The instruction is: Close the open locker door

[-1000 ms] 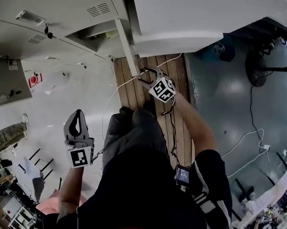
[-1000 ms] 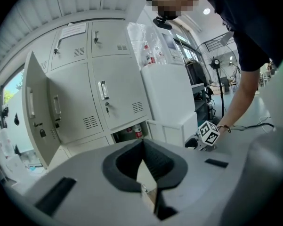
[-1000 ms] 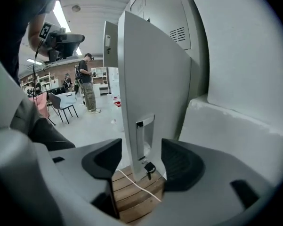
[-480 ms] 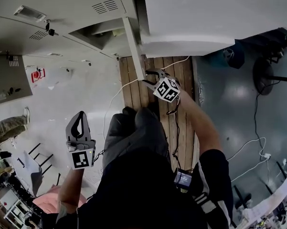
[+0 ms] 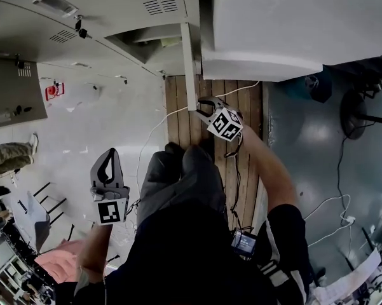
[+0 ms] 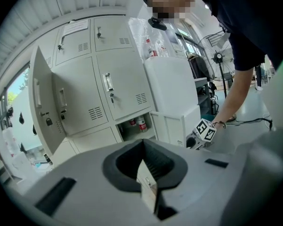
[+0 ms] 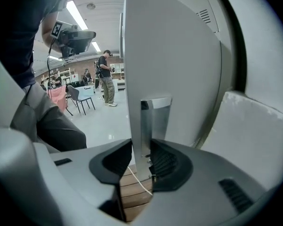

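R gripper [image 5: 202,105] jaws closing on free edge of locker door [image 5: 190,68], pads abt touching both faces, door wide open, swing-shut not started; L gripper [image 5: 107,164] pressed together, empty.

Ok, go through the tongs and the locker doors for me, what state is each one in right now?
low locker door: open.
right tongs: closing on that door's edge, which stands between the pads.
left tongs: shut, empty.
tall left door: swung open.
middle door: shut.
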`<state>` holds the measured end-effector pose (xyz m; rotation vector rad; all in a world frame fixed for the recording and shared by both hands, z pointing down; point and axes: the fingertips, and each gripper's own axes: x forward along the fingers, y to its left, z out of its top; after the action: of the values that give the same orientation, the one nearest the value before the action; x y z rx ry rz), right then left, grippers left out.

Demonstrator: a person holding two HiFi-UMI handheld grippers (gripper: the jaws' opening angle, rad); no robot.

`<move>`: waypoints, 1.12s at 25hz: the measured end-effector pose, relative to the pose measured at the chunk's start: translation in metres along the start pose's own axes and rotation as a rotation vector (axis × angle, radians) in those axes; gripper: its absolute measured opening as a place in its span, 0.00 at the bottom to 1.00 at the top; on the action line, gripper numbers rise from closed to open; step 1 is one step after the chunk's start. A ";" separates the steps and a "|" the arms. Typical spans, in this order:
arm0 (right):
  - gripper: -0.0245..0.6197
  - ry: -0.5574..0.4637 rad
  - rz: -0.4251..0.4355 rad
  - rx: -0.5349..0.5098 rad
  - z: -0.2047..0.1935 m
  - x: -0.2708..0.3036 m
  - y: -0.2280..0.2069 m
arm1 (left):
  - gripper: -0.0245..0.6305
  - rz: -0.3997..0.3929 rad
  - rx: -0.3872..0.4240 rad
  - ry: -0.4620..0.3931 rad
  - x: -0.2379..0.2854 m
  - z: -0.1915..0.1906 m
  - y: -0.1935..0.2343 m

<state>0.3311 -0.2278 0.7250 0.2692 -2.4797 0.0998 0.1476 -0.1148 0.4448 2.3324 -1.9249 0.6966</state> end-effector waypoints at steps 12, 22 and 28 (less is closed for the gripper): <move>0.22 -0.002 -0.064 0.052 0.032 0.044 0.012 | 0.04 0.096 -0.032 0.002 -0.020 -0.001 0.024; 0.22 -0.025 -0.101 0.068 0.050 0.067 0.014 | 0.04 0.058 -0.051 -0.050 -0.003 -0.018 0.011; 0.22 -0.045 -0.169 0.113 0.062 0.077 0.012 | 0.04 -0.053 -0.079 -0.108 0.015 -0.033 0.019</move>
<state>0.2319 -0.2378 0.7225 0.5327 -2.4875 0.1650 0.1214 -0.1230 0.4748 2.4089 -1.8862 0.4909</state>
